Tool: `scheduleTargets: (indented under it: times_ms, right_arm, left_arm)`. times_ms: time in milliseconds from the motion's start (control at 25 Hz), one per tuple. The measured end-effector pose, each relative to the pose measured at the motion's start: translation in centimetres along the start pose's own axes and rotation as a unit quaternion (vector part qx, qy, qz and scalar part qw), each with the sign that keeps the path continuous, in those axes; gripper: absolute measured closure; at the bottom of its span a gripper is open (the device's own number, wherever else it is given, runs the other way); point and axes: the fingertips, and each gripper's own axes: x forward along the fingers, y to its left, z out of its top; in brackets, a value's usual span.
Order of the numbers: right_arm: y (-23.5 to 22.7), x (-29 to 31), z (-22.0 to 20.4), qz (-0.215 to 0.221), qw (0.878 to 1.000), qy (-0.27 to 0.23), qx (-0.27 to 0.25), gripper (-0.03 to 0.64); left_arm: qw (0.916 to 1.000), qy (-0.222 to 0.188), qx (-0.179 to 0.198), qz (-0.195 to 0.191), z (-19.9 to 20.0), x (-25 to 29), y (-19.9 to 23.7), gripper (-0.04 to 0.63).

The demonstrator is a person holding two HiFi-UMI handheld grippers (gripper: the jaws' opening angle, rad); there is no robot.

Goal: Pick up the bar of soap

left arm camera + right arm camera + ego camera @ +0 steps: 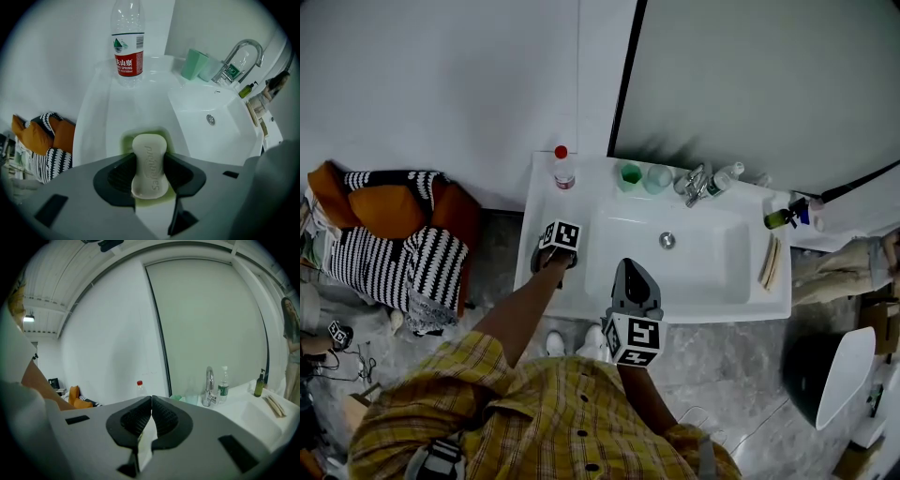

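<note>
The pale bar of soap [149, 151] lies lengthwise over a green soap dish [123, 142] on the left ledge of the white sink [546, 291]. My left gripper [150, 159] is shut on the soap, one dark pad against each long side. In the head view the left gripper [556, 255] sits low on that ledge and hides the soap. My right gripper [633, 298] hangs over the sink's front edge. It is shut with nothing in it, and its pads [161, 418] meet at the tips.
A red-capped water bottle [563, 169] stands at the ledge's back left. Along the back rim are a green cup [628, 176], a clear cup [657, 178] and the faucet [697, 184]. A dark pump bottle [780, 217] stands at the right. Striped cushions [394, 234] lie left of the sink.
</note>
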Motion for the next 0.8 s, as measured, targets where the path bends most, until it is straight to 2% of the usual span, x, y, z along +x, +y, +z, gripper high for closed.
scheduleTargets:
  times_ms: [160,320,560,680,800]
  right_arm:
    - [0.2,0.0,0.0,0.003,1.000,0.002,0.000,0.598]
    - [0.5,-0.1,0.1,0.005,1.000,0.000,-0.002,0.598]
    - [1.6,-0.2,0.6,0.018,1.000,-0.008,-0.010,0.598]
    - [2.4,-0.6,0.7,0.026,1.000,-0.010,-0.014,0.597]
    - [2.8,-1.1,0.7,0.029,0.999,-0.014,-0.020,0.598]
  left_arm:
    - [0.9996,-0.024,0.009,0.007,0.8,-1.0,0.5,0.403]
    - [0.9981,-0.059,-0.007,-0.013,1.3,-3.0,0.1,0.405]
    - [0.9898,-0.141,0.016,-0.018,1.3,-6.8,-0.2,0.407]
    - [0.9790,-0.202,0.008,-0.024,1.4,-9.9,-0.2,0.407]
    - [0.9582,-0.285,0.013,-0.018,2.1,-14.4,-0.4,0.407]
